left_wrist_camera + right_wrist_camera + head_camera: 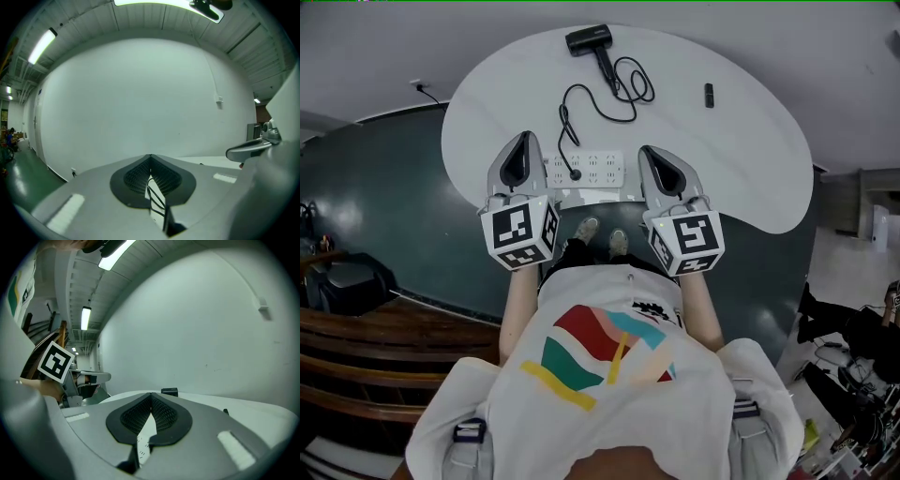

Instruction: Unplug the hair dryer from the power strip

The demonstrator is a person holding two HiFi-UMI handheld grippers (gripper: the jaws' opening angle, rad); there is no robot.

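White rectangular power strip (591,170) flanked by left gripper (524,141) and right gripper (649,153), jaws pressed together, empty, black hair dryer (590,40) plugged in beyond it.

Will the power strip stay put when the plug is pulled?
Probably not alone: the power strip lies loose on the smooth table, so it may lift or slide. The cord lies in slack loops, so it should trail limply.

One dark object (709,95) is too small to identify.
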